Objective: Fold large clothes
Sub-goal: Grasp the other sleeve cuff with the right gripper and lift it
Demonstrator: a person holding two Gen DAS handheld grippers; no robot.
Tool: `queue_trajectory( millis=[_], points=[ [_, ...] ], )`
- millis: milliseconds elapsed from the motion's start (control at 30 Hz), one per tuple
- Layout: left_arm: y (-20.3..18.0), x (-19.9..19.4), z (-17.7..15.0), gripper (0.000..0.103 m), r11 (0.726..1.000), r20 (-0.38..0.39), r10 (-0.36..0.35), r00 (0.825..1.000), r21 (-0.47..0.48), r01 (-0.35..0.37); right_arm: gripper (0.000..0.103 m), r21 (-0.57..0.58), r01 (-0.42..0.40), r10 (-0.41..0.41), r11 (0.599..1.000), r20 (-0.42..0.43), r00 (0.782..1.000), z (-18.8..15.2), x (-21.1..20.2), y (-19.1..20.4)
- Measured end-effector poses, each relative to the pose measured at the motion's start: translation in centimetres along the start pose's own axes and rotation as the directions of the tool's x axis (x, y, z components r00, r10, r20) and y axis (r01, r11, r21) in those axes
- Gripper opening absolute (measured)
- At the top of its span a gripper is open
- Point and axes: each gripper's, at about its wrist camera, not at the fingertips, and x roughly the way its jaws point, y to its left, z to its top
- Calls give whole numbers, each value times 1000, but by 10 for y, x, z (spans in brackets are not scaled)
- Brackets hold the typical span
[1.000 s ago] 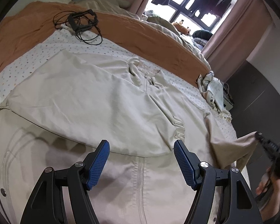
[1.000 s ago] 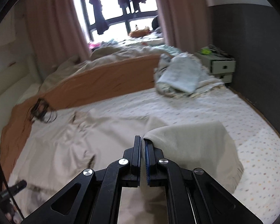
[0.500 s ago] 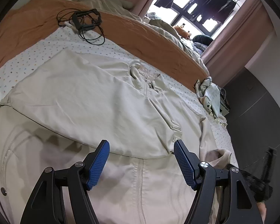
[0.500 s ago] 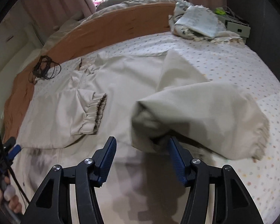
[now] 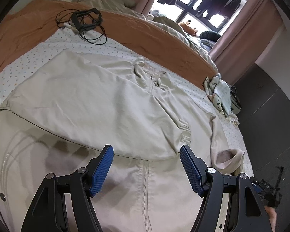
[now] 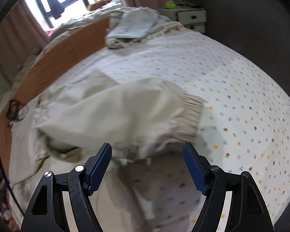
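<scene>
A wide bed under a white sheet dotted with small coloured flowers (image 6: 241, 100) serves as the folding surface, so the large beige zip-front jacket (image 5: 98, 104) lies spread flat directly ahead of both tongs. One sleeve is already laid across the chest, its gathered cuff (image 5: 184, 130) just beyond the left gripper (image 5: 146, 169), whose blue pads stand spread over the zipper line and pinch nothing. The other sleeve (image 6: 114, 116) lies in a loose heap just beyond the right gripper (image 6: 147, 167); those jaws are opening, with only bare sheet between them and the ribbed cuff (image 6: 191, 114) on the sheet past the right pad. Probably that sleeve needs regrasping to lie across the chest. Far ahead, a folded pale-blue cloth bundle (image 6: 131, 27) sits apart, beside an orange blanket band (image 5: 145, 38) carrying a black cable tangle (image 5: 83, 22). No containers hold anything here.
</scene>
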Motion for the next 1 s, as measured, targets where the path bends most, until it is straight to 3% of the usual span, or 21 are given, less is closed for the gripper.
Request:
queue_trajectory(
  millis=[267, 400, 533, 567, 667, 800, 1000],
  points=[
    [1, 7, 0, 72, 1000, -8, 22, 1000, -9, -22, 75, 97, 70, -65, 993, -52, 997, 5, 50, -37],
    [-2, 10, -2, 72, 1000, -17, 26, 1000, 5, -26, 75, 34, 115, -112, 993, -75, 991, 6, 72, -30],
    [-2, 11, -1, 72, 1000, -18, 25, 1000, 5, -25, 37, -29, 130, -132, 991, -72, 989, 9, 73, -17],
    [-2, 11, -1, 72, 1000, -17, 24, 1000, 2, -24, 35, -44, 125, -128, 991, -73, 989, 10, 72, -15],
    [-1, 8, -1, 72, 1000, -12, 16, 1000, -2, -16, 33, -59, 161, -164, 985, -41, 986, 18, 63, -10],
    [5, 2, 4, 72, 1000, 6, 6, 1000, -27, -5, 32, -96, 157, -153, 983, 48, 987, 33, 31, 10],
    [13, -9, 9, 72, 999, 28, -7, 1000, -48, 8, 32, -203, 161, -122, 966, 191, 974, 57, -34, 73]
  ],
)
